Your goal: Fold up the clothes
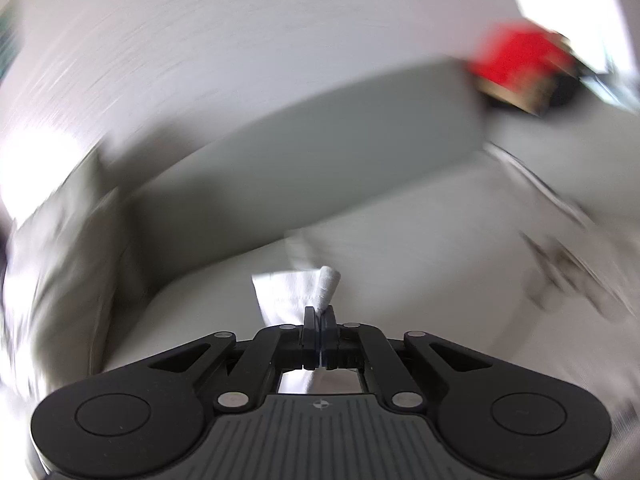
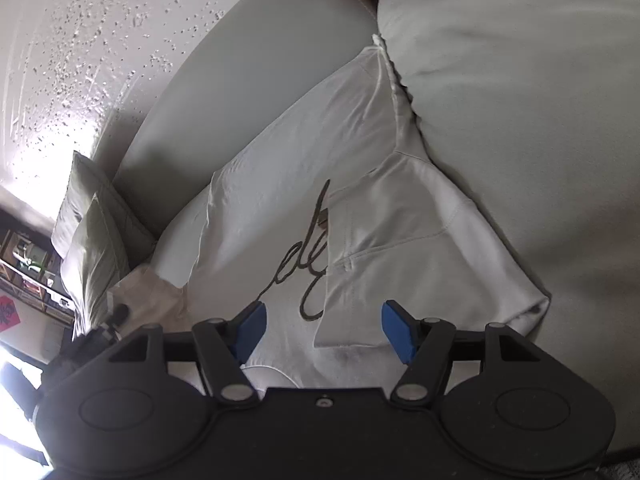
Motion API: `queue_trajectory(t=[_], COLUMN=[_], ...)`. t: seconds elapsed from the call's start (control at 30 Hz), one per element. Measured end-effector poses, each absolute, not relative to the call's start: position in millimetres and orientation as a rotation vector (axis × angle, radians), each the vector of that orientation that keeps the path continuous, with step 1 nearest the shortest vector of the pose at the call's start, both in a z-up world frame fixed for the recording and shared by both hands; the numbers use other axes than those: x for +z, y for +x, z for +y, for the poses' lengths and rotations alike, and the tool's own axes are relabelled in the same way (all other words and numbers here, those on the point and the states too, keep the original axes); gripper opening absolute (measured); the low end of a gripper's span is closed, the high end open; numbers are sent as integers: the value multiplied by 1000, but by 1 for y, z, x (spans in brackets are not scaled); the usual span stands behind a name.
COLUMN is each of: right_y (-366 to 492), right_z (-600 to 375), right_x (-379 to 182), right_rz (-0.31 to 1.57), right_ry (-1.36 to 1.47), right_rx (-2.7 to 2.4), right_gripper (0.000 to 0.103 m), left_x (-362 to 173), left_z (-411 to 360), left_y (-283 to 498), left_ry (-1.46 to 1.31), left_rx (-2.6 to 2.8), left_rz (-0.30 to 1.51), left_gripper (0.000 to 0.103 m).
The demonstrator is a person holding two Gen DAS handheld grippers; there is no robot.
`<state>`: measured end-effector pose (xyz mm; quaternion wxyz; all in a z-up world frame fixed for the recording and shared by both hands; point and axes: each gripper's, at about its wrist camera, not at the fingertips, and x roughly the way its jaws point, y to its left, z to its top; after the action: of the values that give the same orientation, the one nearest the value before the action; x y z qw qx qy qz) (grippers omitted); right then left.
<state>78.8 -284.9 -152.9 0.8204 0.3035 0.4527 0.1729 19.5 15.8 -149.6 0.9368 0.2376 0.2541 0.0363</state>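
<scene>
— Grey sofa cushions [image 2: 520, 120] are seen under one white sweatshirt [image 2: 280, 184], spread flat with script lettering; two pale pillows [image 2: 88, 216] are counted at the far end.

— And the grippers?

— Left gripper [image 1: 320, 314] is clamped shut on a white fabric edge [image 1: 296, 288], probably that sweatshirt's; blur hides more. Right gripper [image 2: 322, 330] is held open above the hem, nothing pinched.

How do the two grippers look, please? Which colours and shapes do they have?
Both are black, with two round discs at the base, angled link arms and silver rivets. The left gripper has dark pads and a ribbed grey plate with a small cross mark. The right gripper has blue pads.
</scene>
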Motion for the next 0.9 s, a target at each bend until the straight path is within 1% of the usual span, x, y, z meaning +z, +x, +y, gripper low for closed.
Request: queue_trajectory(t=[0.03, 0.07, 0.1, 0.13, 0.17, 0.2, 0.23, 0.3, 0.47, 0.57, 0.63, 0.7, 0.8, 0.87, 0.9], right_y=[80, 80, 80, 81, 81, 81, 81, 82, 85, 87, 89, 89, 88, 86, 85], right_z=[-286, -286, -286, -286, -287, -287, -288, -289, -291, -288, -285, -283, -283, -285, -287], right_x=[-153, -154, -154, -154, -154, -153, -153, -152, -151, -151, -151, -152, -152, -152, -152], right_rz=[966, 968, 971, 972, 974, 970, 966, 962, 949, 950, 954, 960, 966, 967, 967], right_ry=[650, 649, 649, 650, 651, 655, 658, 673, 686, 681, 665, 656, 643, 638, 638], right_rx=[366, 366, 366, 369, 372, 375, 379, 389, 396, 396, 396, 396, 385, 373, 366], right_gripper=[63, 63, 63, 63, 63, 64, 64, 64, 64, 64, 64, 64, 64, 64, 64], left_x=[-160, -171, -182, -193, -194, -194, -186, -168, -133, -140, -151, -160, -172, -168, -166], left_z=[2, -5, -11, -3, 1, 6, 20, 47, 134, 175, 188, 186, 183, 176, 172], left_y=[16, 15, 14, 19, 17, 16, 14, 9, 5, 15, 21, 27, 36, 30, 28], left_ry=[548, 582, 615, 637, 634, 624, 536, 359, -153, -426, -553, -542, -523, -461, -429], left_rx=[32, -13, -56, -72, -70, -69, -73, -79, 58, 142, 144, 182, 240, 304, 336], left_rz=[563, 628, 693, 743, 749, 754, 752, 746, 762, 829, 887, 947, 1035, 1039, 1040], left_gripper=[14, 18, 18, 21, 23, 28, 39, 47, 49, 48, 43, 41, 27, 26, 17])
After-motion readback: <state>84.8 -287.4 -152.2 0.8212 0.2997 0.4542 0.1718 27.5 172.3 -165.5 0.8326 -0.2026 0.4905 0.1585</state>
